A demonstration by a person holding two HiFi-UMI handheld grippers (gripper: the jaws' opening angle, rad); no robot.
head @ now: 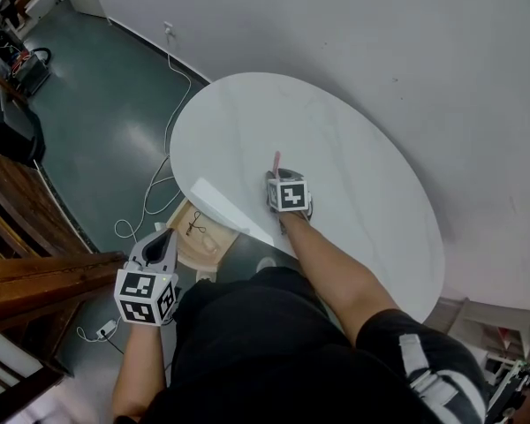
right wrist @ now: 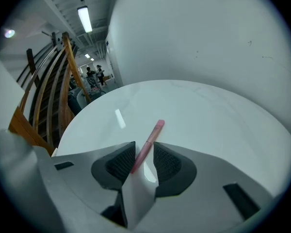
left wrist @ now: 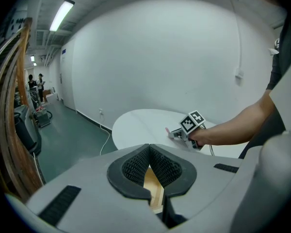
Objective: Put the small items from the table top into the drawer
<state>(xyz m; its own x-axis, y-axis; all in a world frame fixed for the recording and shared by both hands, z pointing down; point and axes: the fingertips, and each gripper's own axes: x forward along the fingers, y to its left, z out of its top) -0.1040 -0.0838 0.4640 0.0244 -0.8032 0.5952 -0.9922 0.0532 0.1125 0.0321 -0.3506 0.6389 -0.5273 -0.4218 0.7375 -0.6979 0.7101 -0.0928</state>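
Note:
A pink pen (head: 276, 160) lies on the round white table (head: 353, 131), pointing away from me. My right gripper (head: 278, 174) rests low on the table with the pen's near end (right wrist: 144, 153) between its pads. The gap is wider than the pen, so the gripper is open. Under the table's near left edge an open wooden drawer (head: 208, 242) holds a small dark item (head: 194, 226). My left gripper (head: 162, 238) hangs just left of the drawer, its pad tips (left wrist: 149, 149) meeting, nothing held. Drawer wood (left wrist: 154, 191) shows through the gap behind the tips.
A white cable (head: 163, 140) trails over the green floor from a wall socket to a plug (head: 106, 329). Dark wooden stair rails (head: 35, 272) stand close on the left. The white wall (head: 380, 34) runs right behind the table.

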